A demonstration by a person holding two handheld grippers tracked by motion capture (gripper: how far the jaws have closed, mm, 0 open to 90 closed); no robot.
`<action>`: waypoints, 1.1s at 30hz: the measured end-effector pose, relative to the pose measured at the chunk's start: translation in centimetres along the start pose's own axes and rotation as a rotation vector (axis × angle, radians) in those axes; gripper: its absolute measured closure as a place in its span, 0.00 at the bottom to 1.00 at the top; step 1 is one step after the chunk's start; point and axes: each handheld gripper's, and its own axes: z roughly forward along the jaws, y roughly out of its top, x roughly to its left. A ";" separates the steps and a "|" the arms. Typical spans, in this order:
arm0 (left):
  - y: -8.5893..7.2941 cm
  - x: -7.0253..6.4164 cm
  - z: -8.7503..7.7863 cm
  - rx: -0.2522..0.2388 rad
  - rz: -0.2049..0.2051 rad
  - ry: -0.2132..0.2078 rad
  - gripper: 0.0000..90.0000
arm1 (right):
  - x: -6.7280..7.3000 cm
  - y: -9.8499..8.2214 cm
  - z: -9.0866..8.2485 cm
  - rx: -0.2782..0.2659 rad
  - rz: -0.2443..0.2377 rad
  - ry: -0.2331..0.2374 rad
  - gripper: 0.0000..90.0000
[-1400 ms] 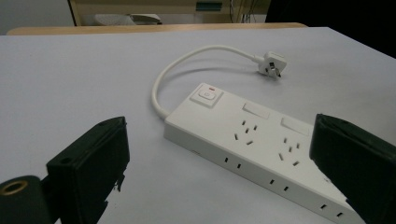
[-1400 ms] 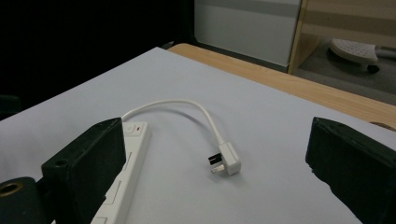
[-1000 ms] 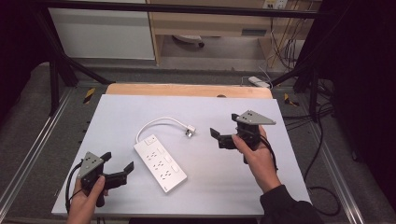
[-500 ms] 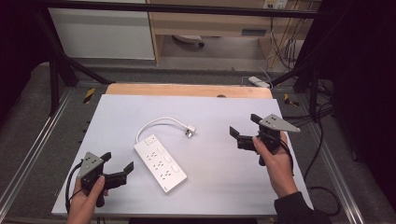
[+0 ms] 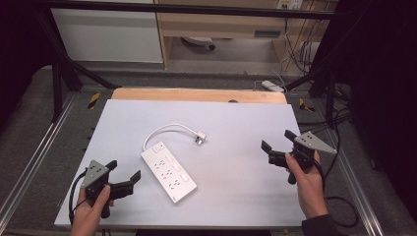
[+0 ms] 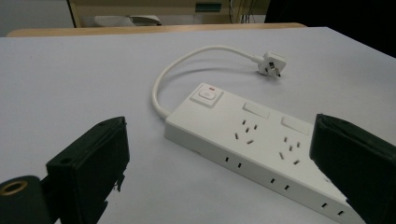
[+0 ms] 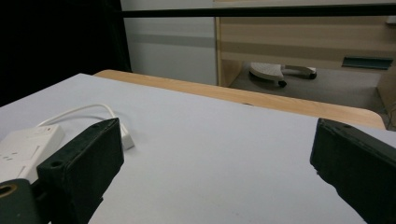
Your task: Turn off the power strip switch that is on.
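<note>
— Pale grey counter, wooden strip along its far edge; what lies on it?

— One white power strip, set at a slant a little left of the middle, its near end toward the counter's front edge. The strip's white cord loops from its far end toward the middle of the counter and ends in a plug lying flat.

— Where is the left hand-held gripper?

— Near the front left corner, held low over the counter. Its jaws stand wide apart, released, with nothing between them. It sits just beside the power strip without touching; in the left gripper view the strip lies ahead of the jaws, switch at its far end, plug beyond.

— And the right hand-held gripper?

— By the right edge, well apart from the strip, also released and holding nothing. The right gripper view shows bare counter between its jaws, with the strip's end and cord off to one side.
</note>
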 end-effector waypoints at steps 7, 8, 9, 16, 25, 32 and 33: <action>0.0 0.0 0.0 -0.002 0.001 0.001 0.05 | -1.2 -1.7 -1.1 -0.001 0.006 -0.038 0.04; 0.0 0.0 0.0 -0.002 0.001 0.001 0.05 | -1.4 -1.9 -1.2 0.001 0.006 -0.041 0.04; 0.0 0.0 0.0 -0.002 0.001 0.000 0.05 | -1.5 -2.1 -1.3 0.002 0.008 -0.044 0.04; 0.0 0.0 0.0 -0.003 0.002 0.000 0.05 | -2.1 -3.6 -1.9 0.019 0.007 -0.063 0.04; 0.0 -0.1 0.0 -0.004 0.004 -0.003 0.05 | -2.0 -5.3 -1.8 0.052 0.006 -0.062 0.04; 0.1 -0.1 -0.1 -0.011 0.021 -0.008 0.05 | -1.3 -6.7 -1.0 0.104 -0.014 -0.032 0.03; 0.1 -0.1 -0.1 -0.011 0.023 -0.009 0.05 | -1.2 -6.8 -0.9 0.109 -0.011 -0.027 0.03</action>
